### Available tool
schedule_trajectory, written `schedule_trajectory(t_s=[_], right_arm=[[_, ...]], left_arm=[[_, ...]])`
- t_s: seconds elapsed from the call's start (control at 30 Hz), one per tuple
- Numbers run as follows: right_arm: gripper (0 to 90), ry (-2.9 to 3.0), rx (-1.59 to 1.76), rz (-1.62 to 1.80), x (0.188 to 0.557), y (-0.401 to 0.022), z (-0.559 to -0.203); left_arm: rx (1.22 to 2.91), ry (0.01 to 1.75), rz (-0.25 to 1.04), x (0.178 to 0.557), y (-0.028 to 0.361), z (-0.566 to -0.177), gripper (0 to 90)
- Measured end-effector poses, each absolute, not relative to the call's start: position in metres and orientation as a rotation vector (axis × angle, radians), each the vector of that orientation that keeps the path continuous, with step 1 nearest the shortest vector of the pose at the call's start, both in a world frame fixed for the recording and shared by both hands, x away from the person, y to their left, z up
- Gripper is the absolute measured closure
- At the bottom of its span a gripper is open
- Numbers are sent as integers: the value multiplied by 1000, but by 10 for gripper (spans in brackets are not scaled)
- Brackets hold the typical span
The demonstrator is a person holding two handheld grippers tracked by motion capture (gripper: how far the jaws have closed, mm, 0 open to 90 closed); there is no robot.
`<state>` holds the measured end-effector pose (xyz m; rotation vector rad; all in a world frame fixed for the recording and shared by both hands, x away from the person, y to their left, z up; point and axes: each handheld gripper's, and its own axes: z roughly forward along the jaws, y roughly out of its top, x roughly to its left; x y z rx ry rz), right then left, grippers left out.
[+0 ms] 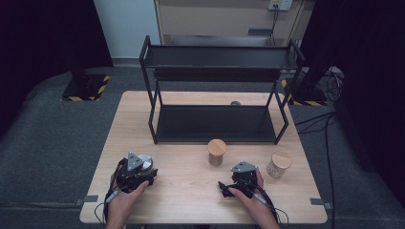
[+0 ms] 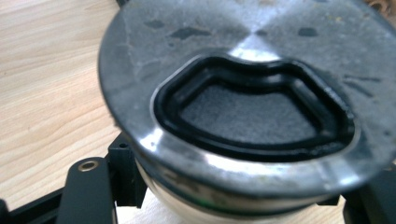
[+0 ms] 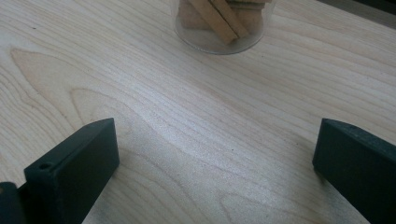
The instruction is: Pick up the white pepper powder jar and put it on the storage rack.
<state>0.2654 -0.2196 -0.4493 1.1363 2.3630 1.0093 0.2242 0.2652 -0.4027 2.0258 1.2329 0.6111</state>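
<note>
Closest to the lens, a metal-lidded jar [image 2: 252, 107] is pinched between the jaws of the left gripper [image 1: 136, 169], near the wooden table's [image 1: 191, 191] front left edge. Jaws of the right gripper [image 3: 215, 172] are spread wide over bare wood, nothing between them. Beyond them a cork-lidded jar [image 1: 216, 151] is seen, just before the black shelf rack [image 1: 215, 121]. Another cork-lidded jar [image 1: 278, 164] is placed right of it.

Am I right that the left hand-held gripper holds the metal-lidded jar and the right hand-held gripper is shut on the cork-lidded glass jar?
Not quite. The right hand-held gripper is open over bare wood; the cork-lidded glass jar stands untouched ahead, per the right gripper view. The left hand-held gripper does hold the metal-lidded jar.
</note>
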Motion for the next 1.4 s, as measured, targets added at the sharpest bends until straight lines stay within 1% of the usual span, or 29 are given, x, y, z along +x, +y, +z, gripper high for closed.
schedule_trajectory(t_s=[0.43, 1.4], right_arm=[[4, 2363, 1136, 1009, 265, -220, -449], [4, 2363, 1135, 1009, 265, -220, -449]], left_arm=[[2056, 1195, 593, 248, 244, -398, 293], [2106, 1148, 572, 290, 214, -387, 293]])
